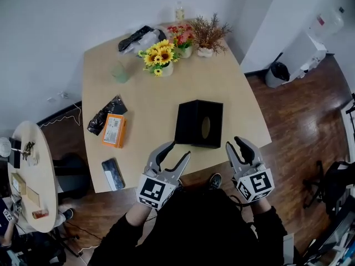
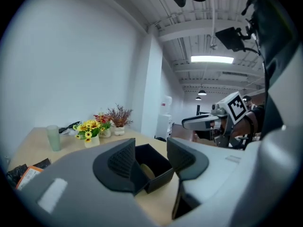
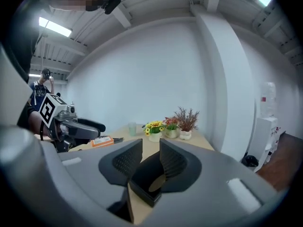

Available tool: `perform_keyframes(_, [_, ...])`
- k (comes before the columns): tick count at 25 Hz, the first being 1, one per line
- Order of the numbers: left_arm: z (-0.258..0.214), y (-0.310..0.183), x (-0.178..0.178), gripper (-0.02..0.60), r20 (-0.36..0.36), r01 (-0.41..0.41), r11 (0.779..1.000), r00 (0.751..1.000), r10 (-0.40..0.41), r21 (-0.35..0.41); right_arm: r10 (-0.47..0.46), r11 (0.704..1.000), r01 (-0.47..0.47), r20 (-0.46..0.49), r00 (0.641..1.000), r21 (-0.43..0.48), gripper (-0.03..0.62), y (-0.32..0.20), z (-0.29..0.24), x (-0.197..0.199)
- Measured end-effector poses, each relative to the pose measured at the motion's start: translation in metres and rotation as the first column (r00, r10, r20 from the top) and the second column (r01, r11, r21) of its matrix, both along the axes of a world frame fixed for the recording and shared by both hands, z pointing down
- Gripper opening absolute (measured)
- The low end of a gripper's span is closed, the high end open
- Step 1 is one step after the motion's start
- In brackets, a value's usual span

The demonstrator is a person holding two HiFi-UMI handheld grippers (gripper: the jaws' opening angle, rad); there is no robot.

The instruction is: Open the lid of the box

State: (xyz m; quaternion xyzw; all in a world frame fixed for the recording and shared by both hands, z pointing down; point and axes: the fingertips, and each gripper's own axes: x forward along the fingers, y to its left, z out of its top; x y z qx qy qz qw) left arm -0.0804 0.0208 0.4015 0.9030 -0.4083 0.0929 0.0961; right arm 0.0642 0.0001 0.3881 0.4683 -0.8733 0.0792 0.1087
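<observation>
A black box with an oval tan opening in its top stands near the front edge of the wooden table. My left gripper hovers at the table's front edge, just short of the box's near left corner, jaws apart and empty. My right gripper hangs off the box's near right corner with a narrower gap, also empty. In the left gripper view the box lies beyond the open left gripper. In the right gripper view the box lies past the right gripper, untouched.
At the table's far end stand a vase of sunflowers, red flowers and a dried plant, with a green cup nearby. An orange packet, a black bag and a phone lie at left.
</observation>
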Motion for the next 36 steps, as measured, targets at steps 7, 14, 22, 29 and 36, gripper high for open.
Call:
perform_keyframes(7, [-0.019, -0.002, 0.032, 0.192, -0.003, 0.039, 0.999, 0.999, -0.039, 0.023, -0.079, 0.991, 0.079, -0.01, 0.997, 0.105, 0.115, -0.005, -0.024, 0.009])
perform_keyframes(14, [-0.024, -0.003, 0.052, 0.192, 0.014, 0.062, 0.998, 0.998, -0.062, 0.022, -0.12, 0.981, 0.119, -0.005, 0.993, 0.155, 0.101, -0.007, -0.03, 0.015])
perform_keyframes(22, [-0.024, -0.007, 0.06, 0.192, 0.021, 0.079, 0.997, 0.997, -0.08, 0.027, -0.132, 0.982, 0.131, 0.0, 0.991, 0.138, 0.101, -0.013, -0.023, 0.024])
perform_keyframes(29, [-0.024, -0.007, 0.063, 0.192, 0.05, 0.079, 0.996, 0.995, -0.081, 0.045, -0.144, 0.979, 0.146, -0.021, 0.989, 0.141, 0.101, -0.014, -0.027, 0.027])
perform_keyframes(36, [-0.019, -0.005, 0.065, 0.192, 0.066, 0.066, 0.997, 0.995, -0.068, 0.034, -0.138, 0.98, 0.141, -0.031, 0.99, 0.141, 0.101, -0.013, -0.026, 0.029])
